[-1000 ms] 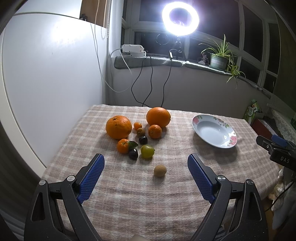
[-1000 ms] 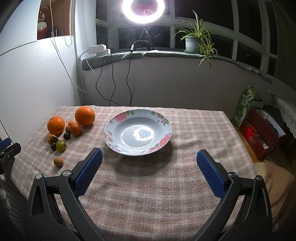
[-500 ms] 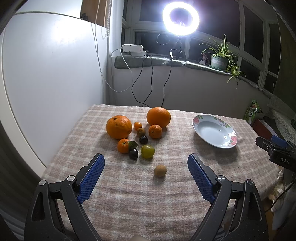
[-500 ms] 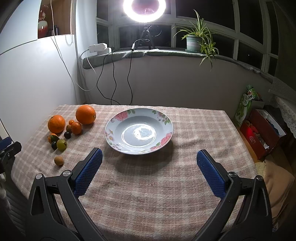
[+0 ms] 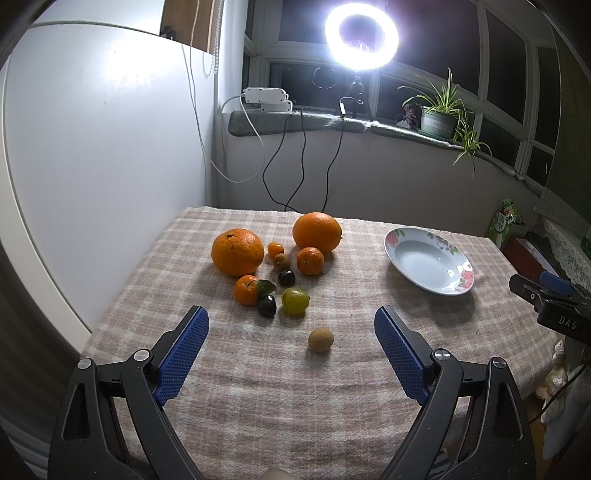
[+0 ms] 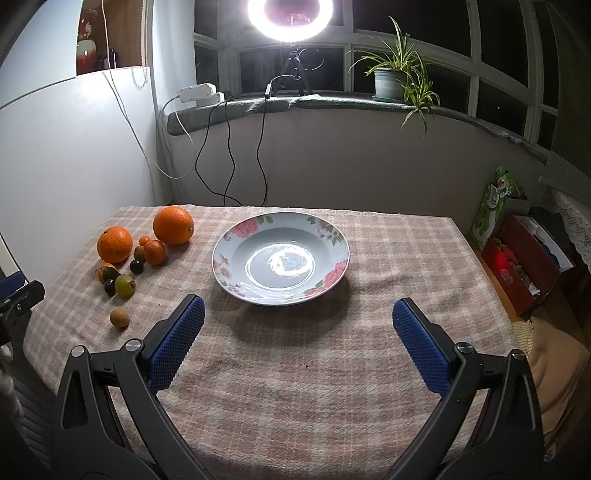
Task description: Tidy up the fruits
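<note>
A cluster of fruit lies on the checked tablecloth (image 5: 258, 387): two big oranges (image 5: 237, 252) (image 5: 316, 232), small tangerines (image 5: 310, 260), dark plums (image 5: 266, 306), a green fruit (image 5: 294, 301) and a lone brown fruit (image 5: 320, 339). My left gripper (image 5: 291, 332) is open and empty, just short of the brown fruit. A floral plate (image 6: 280, 258) stands empty mid-table; it also shows in the left wrist view (image 5: 428, 266). My right gripper (image 6: 295, 325) is open and empty in front of the plate. The fruit cluster (image 6: 125, 254) sits left of the plate.
A white panel (image 5: 92, 147) stands along the table's left side. Cables (image 5: 303, 162) hang from the windowsill behind, with a ring light (image 5: 361, 36) and a potted plant (image 6: 391, 81). Boxes and bags (image 6: 517, 258) sit on the floor to the right.
The right gripper has drifted slightly, so the plate sits a little further right in its view. The left gripper has barely moved. Both stay open.
</note>
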`<state>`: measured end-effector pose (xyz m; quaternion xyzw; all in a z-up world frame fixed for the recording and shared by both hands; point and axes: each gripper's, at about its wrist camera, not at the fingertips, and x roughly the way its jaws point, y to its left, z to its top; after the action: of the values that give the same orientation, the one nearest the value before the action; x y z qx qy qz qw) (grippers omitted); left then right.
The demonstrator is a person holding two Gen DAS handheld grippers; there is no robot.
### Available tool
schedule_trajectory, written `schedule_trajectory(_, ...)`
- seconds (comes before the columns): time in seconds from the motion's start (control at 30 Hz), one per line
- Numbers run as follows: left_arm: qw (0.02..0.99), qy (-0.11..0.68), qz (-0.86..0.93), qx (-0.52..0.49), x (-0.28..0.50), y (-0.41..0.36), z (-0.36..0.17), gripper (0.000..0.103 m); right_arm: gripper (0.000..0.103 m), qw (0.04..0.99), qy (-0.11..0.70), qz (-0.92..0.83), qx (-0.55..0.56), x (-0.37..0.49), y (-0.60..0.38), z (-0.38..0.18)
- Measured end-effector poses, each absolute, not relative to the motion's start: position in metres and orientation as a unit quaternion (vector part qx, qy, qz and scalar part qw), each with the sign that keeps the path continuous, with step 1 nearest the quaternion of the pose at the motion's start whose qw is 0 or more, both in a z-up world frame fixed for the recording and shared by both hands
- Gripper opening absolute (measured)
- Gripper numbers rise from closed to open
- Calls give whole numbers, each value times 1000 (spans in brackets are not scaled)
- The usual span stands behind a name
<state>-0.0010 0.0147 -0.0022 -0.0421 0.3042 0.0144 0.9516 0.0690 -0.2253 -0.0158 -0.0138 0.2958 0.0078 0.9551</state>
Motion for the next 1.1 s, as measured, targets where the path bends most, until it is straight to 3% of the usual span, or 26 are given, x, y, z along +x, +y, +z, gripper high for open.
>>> schedule_trajectory(0.83, 943, 325, 12, -69, 10, 35, -22, 90, 103, 948, 310, 71, -24, 82, -203, -29)
schedule_trajectory(1.1, 933, 342, 8, -108, 16, 59, -33, 85, 103, 939, 321, 123, -28, 95, -181, -32)
